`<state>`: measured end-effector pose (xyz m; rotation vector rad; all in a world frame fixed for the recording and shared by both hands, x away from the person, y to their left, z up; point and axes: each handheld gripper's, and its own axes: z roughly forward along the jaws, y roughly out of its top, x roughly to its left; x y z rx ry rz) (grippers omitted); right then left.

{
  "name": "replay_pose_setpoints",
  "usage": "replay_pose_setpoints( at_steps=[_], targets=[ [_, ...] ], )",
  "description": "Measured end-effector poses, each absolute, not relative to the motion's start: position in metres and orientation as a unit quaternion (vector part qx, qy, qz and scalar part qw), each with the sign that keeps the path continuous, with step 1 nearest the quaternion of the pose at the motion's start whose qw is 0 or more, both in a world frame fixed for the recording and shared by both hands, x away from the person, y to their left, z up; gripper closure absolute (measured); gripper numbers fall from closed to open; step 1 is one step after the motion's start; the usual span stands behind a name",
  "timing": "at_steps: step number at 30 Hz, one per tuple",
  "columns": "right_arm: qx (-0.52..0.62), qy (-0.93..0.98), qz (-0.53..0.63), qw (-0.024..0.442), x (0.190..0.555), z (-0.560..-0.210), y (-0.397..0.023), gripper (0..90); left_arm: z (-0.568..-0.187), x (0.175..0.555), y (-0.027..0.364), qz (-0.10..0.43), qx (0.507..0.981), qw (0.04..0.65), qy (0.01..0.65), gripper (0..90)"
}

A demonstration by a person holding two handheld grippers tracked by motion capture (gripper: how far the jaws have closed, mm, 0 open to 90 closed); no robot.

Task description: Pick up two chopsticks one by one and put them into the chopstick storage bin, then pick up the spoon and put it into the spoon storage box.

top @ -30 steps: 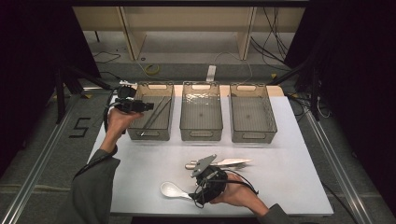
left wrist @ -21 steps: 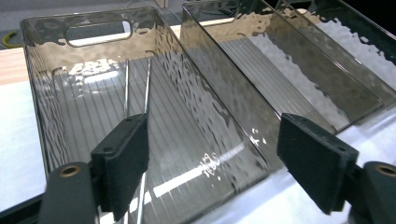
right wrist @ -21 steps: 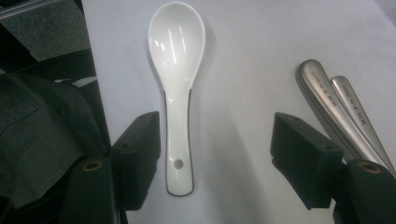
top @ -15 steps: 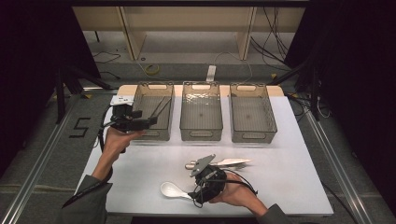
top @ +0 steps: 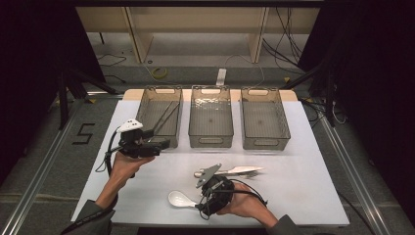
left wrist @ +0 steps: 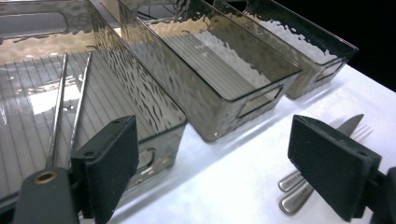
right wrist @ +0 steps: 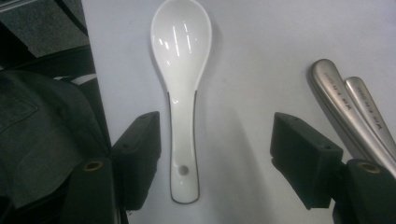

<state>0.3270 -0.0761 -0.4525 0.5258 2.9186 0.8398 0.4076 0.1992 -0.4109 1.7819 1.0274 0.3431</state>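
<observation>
White covering lies on the bench (top: 303,161), with 3 clear bins at its far side. Right gripper (right wrist: 215,154) has its jaws released, and the white spoon (right wrist: 181,70) lies flat between them, touching neither pad, its bowl ahead of the jaws. 2 steel handles (right wrist: 348,109) lie just beside the right jaw. Left gripper (left wrist: 212,161) has just been opening its jaws, nothing between them; the left bin (left wrist: 154,100) with 2 chopsticks (left wrist: 58,100) is just ahead.

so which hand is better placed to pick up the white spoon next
Right. The right gripper has open jaws straddling the white spoon handle; the left gripper sits off by the bins.
</observation>
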Motion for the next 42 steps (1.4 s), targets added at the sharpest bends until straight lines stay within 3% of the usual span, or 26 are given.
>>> replay_pose_setpoints(
  at_steps=[16, 42],
  targets=[
    [0.162, 0.952, 0.26, 0.016, 0.327, -0.458, -0.063, 40.8, -0.414, 0.377, 0.19, 0.147, 0.746, 0.512, 0.399, 15.8],
    [0.158, 0.957, 0.244, 0.003, 0.33, -0.461, -0.059, 47.4, -0.414, 0.365, 0.191, 0.154, 0.743, 0.523, 0.388, 15.7]
  ],
)
